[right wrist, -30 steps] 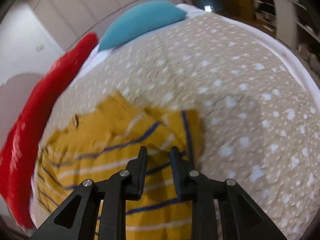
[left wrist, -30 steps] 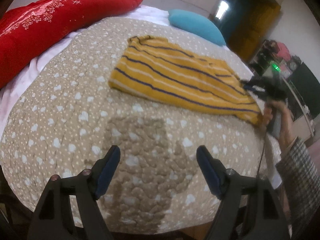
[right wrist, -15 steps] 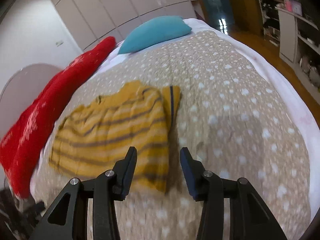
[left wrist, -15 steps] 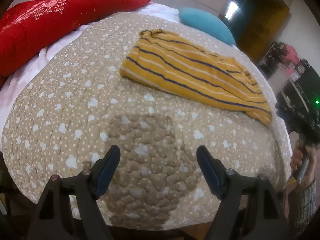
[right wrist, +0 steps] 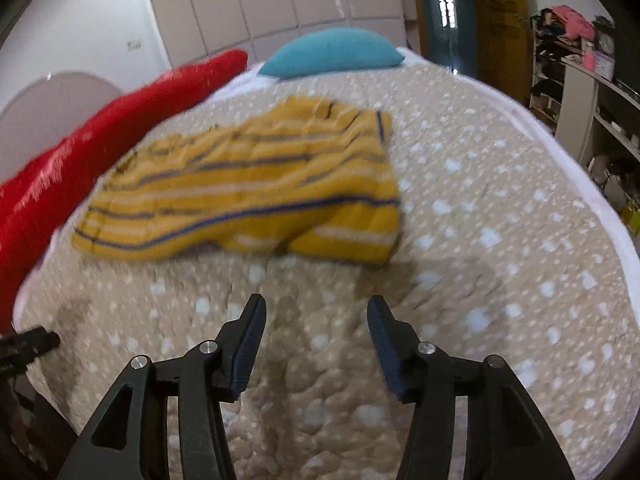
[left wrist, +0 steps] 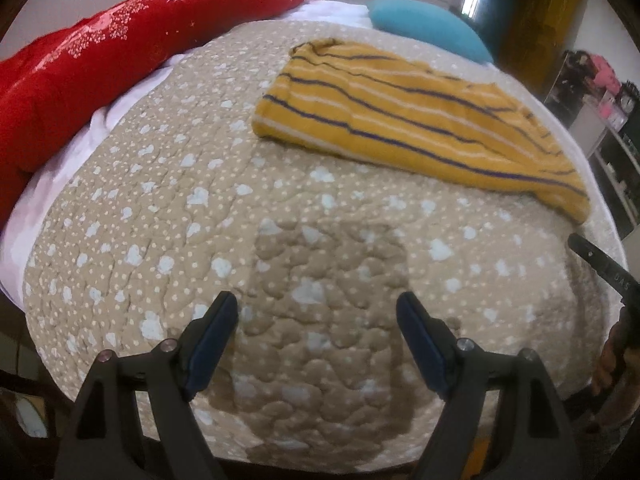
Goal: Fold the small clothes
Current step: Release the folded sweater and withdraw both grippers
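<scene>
A small yellow garment with navy and white stripes lies folded lengthwise on the beige dotted bedspread. It also shows in the right wrist view, slightly blurred. My left gripper is open and empty, low over the bed's near edge, well short of the garment. My right gripper is open and empty, a short way back from the garment's near edge; part of it shows at the right edge of the left wrist view.
A long red pillow lies along the bed's left side and a teal pillow at the head. Shelves with clutter stand to the right of the bed. A doorway is behind.
My right gripper let go of the garment's corner, opened and drew back from it. The garment now lies flat. My left gripper stayed open and shifted slightly.
</scene>
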Demonstrator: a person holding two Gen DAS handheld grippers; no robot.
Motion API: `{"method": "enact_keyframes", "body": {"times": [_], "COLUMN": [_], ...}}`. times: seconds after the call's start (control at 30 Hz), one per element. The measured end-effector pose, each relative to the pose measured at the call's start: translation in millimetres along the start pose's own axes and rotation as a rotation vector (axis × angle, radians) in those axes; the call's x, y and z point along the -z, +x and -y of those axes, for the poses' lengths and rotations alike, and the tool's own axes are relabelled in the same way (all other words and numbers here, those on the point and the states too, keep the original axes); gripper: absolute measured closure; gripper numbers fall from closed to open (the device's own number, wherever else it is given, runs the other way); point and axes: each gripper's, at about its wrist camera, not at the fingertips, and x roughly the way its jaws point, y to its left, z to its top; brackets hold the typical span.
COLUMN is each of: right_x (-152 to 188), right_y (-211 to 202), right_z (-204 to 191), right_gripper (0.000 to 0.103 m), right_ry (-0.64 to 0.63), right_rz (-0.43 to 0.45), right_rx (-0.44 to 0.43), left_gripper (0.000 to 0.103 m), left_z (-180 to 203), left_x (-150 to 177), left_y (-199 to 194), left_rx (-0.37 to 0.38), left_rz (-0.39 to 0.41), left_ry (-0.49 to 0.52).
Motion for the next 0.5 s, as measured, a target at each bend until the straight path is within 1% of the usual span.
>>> {"method": "enact_keyframes", "body": {"times": [0.07,0.1,0.17,0.23,0.3,0.43,0.5], "right_x": [4,6,9,13,18,23,25], "right_y": [7,8,8,11,12,14,15], "right_z": [0,-1,-3,-8,-14,-17,-17], "right_gripper": [0.04,0.037,0.032,0.027,0.025,0.022,0.021], "right_ry": [0.004,0.008,0.01,-0.008,-0.042,-0.047,-0.053], "right_rz": [-0.003,0.006,0.025,0.044,0.075,0.124,0.141], "right_rx": [0.013,0.014,0.013,0.028,0.056,0.078,0.081], "left_gripper": [0.021,0.02,0.016,0.01,0.007,0.0,0.0], "left_z": [1,2,4,6,9,16,15], "left_x": [1,2,2,4,5,8,9], "left_y": [2,4,7,10,13,17,19], "left_rx": [-0.014,-0.022,-0.025,-0.023,-0.03,-0.053,-0.05], "left_rz": [0.002,0.003,0.001,0.0,-0.003,0.002,0.004], "left_ry": [0.013,0.022,0.031,0.035,0.047,0.067,0.059]}}
